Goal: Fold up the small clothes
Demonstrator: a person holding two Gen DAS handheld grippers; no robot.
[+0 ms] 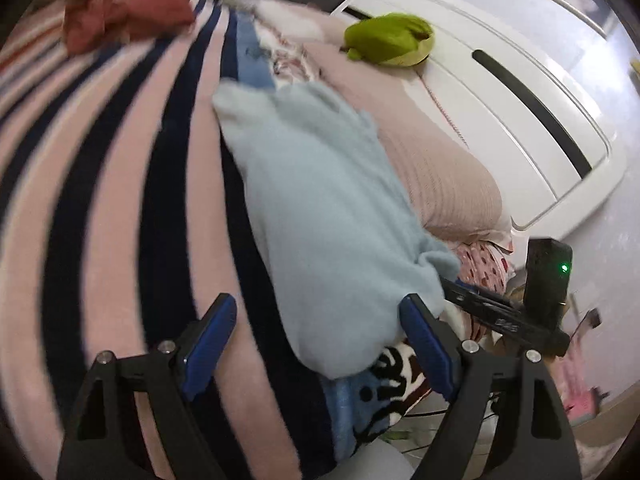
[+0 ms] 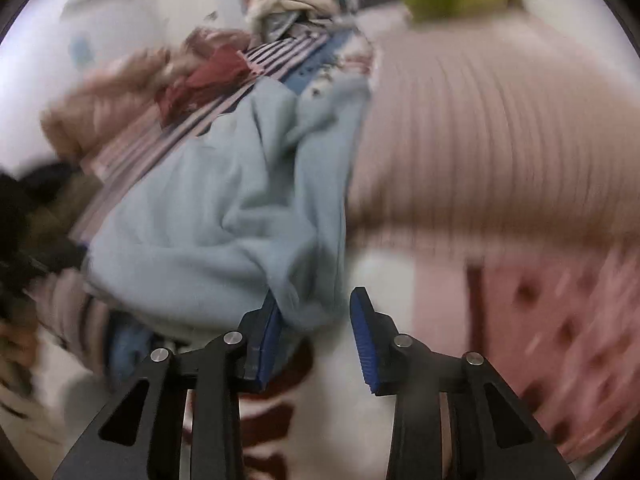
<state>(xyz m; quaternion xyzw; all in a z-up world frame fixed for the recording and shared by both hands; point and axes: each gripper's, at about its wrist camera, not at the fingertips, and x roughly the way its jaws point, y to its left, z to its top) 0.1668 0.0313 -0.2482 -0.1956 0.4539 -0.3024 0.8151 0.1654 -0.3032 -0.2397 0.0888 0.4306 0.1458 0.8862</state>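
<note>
Garment, pale blue, long axis away from left claw

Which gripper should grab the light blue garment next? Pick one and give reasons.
Right, probably. The right gripper has its jaws open with a hanging fold of the light blue garment between them, against one pad. The left gripper is also open, but only straddles the garment's bulky end.

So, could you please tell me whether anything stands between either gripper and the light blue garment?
Nothing visible does. The left gripper is open with the near end of the light blue garment directly between its fingers. The right gripper is also open, and the garment's corner hangs against its left finger.
</note>
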